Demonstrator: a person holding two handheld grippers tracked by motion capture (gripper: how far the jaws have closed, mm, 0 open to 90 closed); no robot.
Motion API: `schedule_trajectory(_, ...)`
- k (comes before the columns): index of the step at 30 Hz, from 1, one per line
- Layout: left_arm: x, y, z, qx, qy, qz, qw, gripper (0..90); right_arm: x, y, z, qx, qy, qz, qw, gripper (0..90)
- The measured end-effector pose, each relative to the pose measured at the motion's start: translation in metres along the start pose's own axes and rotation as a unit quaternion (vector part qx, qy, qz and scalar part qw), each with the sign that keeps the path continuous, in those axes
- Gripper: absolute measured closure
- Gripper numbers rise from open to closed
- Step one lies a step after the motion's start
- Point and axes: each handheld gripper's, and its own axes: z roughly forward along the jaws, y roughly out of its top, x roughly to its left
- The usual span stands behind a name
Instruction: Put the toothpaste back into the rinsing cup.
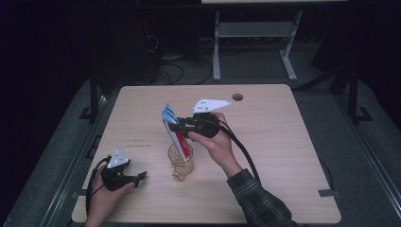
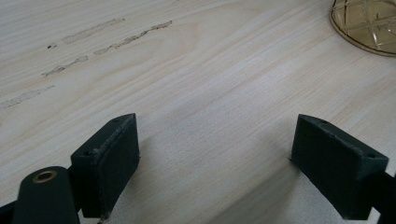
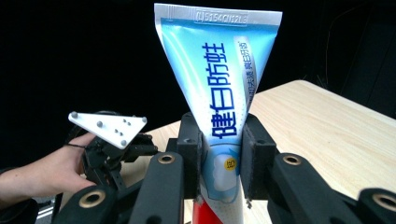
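Right gripper clamps the toothpaste tube mid-body, the tube's crimped end tilted toward 11 o'clock and its lower end inside the glass cup at table centre. Left gripper, jaws released with nothing between them, rests at 8 o'clock of the cup.

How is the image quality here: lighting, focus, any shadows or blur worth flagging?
High view: dim, room dark, table evenly lit. Left gripper view: sharp wood grain, soft shadows beside the open left gripper. Right gripper view: toothpaste tube crisp and bright in the right gripper, background black.
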Motion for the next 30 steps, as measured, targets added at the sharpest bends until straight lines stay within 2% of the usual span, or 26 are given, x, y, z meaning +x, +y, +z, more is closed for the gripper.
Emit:
schedule_trajectory(10,0.000,0.000,0.000,-0.001,0.000,0.000,1.0000,14.2,-0.001,-0.014,0.006,0.014,-0.003,0.003,0.9999,72.2)
schedule_trajectory(30,0.000,0.000,0.000,-0.001,0.000,0.000,1.0000,14.2,0.001,-0.030,0.013,0.039,0.002,0.000,0.9992,72.0)
